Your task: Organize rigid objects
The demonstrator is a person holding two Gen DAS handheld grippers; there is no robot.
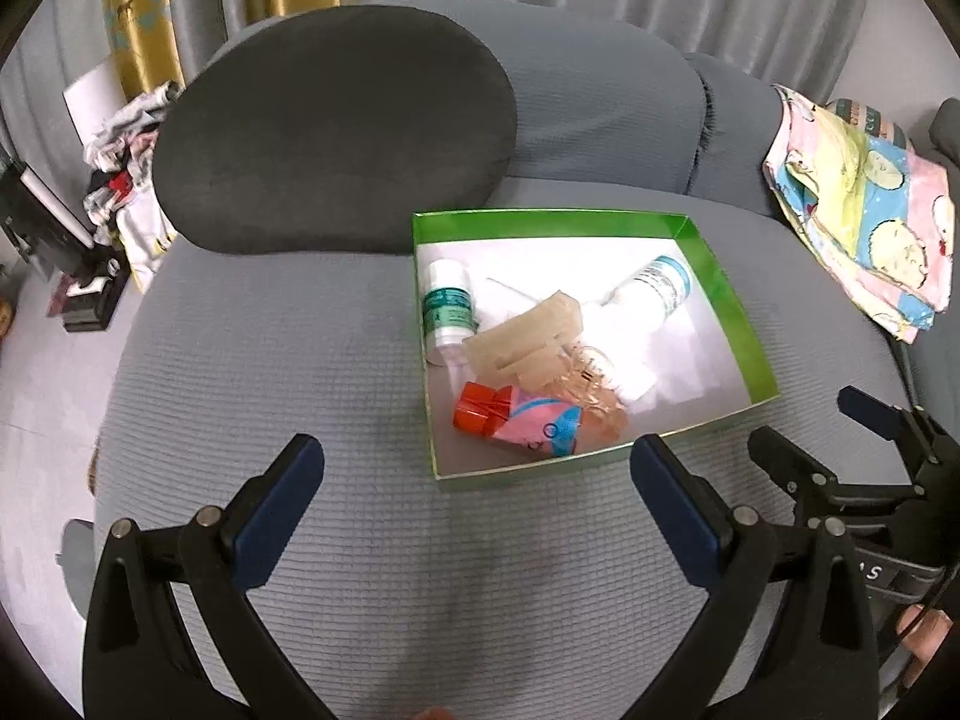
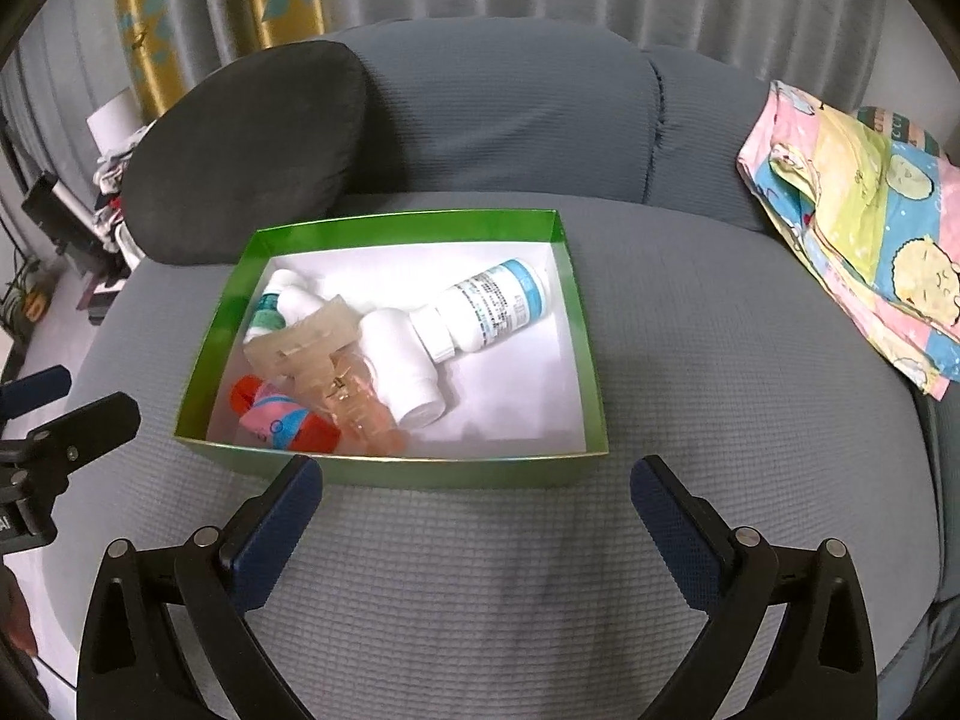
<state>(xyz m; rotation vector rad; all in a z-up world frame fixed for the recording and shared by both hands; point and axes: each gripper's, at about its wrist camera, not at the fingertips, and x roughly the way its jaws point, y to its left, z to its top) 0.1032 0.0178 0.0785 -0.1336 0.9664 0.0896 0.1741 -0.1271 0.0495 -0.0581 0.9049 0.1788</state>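
A green box (image 1: 729, 306) (image 2: 579, 324) with a white floor sits on the grey sofa seat. It holds a blue-labelled white bottle (image 1: 657, 288) (image 2: 495, 303), a plain white bottle (image 2: 402, 363), a green-labelled bottle (image 1: 447, 306) (image 2: 270, 306), a beige hair claw (image 1: 528, 339) (image 2: 300, 345), a pink clear clip (image 1: 594, 396) (image 2: 366, 414) and a red-capped pink bottle (image 1: 516, 417) (image 2: 279, 420). My left gripper (image 1: 477, 462) is open and empty, near the box's front edge. My right gripper (image 2: 477, 483) is open and empty, just in front of the box. It also shows in the left wrist view (image 1: 810, 438).
A dark grey cushion (image 1: 330, 138) (image 2: 240, 156) leans on the sofa back behind the box. A folded cartoon-print cloth (image 1: 864, 210) (image 2: 858, 222) lies at the right. Clutter and clothes (image 1: 126, 180) sit off the sofa's left side. Curtains hang behind.
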